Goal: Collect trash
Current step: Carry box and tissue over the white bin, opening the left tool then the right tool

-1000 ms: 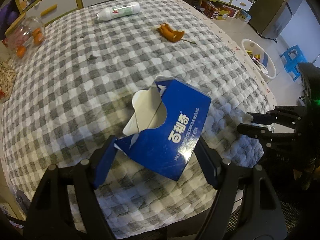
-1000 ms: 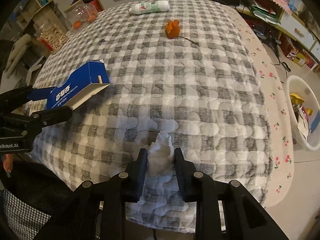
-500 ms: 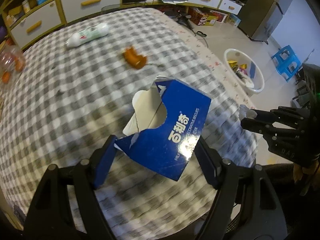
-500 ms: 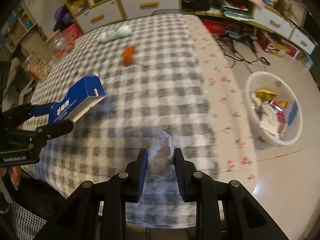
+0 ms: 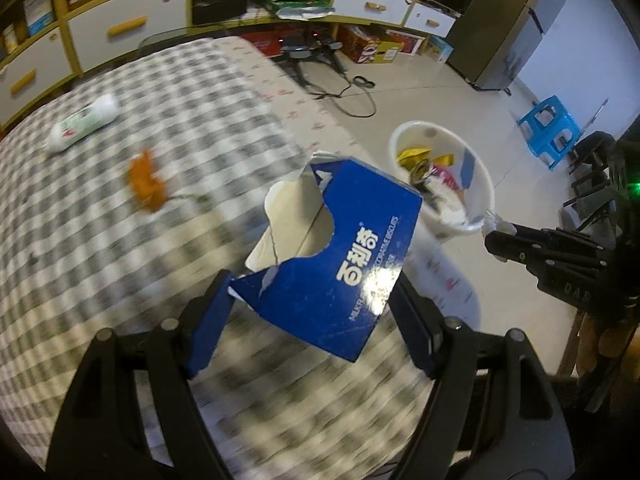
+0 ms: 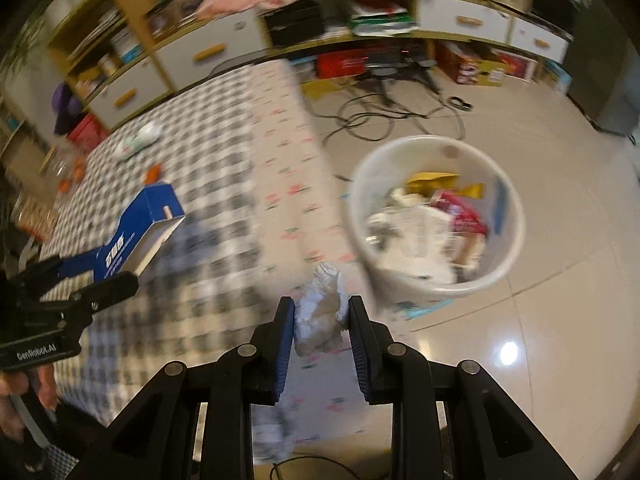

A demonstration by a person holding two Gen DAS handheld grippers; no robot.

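Observation:
My left gripper (image 5: 312,300) is shut on a torn blue biscuit box (image 5: 340,256) and holds it in the air above the checked table (image 5: 120,208). My right gripper (image 6: 320,312) is shut on a crumpled white tissue (image 6: 320,308), off the table's right edge and near the white trash bin (image 6: 436,288) on the floor. The bin (image 5: 486,184) holds several wrappers. The box also shows in the right wrist view (image 6: 136,232). An orange peel (image 5: 146,180) and a white tube (image 5: 80,122) lie on the table.
A floral cloth (image 6: 288,184) hangs over the table's right side. Cables (image 5: 352,92) lie on the tiled floor. A blue stool (image 5: 552,128) stands at the far right. Cabinets with drawers (image 5: 120,28) line the back wall.
Both grippers have swung right, away from the table and toward the bin, each still holding its item. The bin now looks much larger and nearer.

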